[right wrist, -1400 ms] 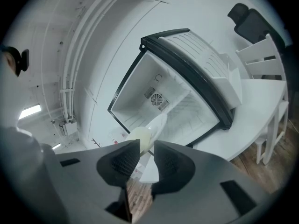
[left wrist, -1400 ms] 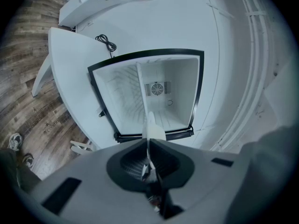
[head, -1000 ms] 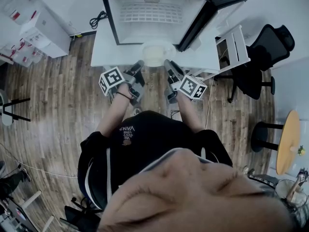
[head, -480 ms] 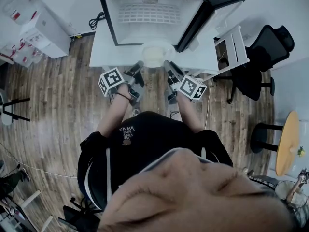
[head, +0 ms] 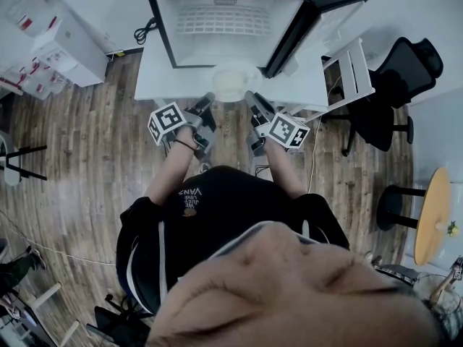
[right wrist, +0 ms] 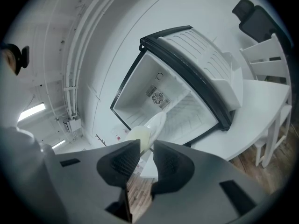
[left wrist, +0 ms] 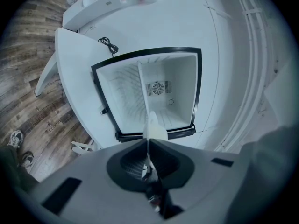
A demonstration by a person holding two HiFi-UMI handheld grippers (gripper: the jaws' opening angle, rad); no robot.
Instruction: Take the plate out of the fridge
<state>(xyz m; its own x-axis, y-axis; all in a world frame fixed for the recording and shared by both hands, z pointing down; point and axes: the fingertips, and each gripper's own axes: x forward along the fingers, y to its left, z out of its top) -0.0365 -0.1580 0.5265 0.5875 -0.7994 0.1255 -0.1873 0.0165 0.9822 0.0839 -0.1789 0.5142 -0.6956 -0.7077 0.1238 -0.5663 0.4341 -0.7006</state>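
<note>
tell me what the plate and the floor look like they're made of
Plate: probably glazed ceramic, though it could be melamine. It is cream-white and smooth, with a thin rim and a soft sheen.
Floor: wood or wood-look laminate. It shows brown planks with streaky grain and seams, and a slight gloss.

A black office chair [head: 409,67] stands on the wooden floor [head: 87,143]

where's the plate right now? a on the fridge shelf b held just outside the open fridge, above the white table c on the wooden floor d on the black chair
b: the plate hangs in front of the open fridge over the table, its rim pinched by the left gripper.
</note>
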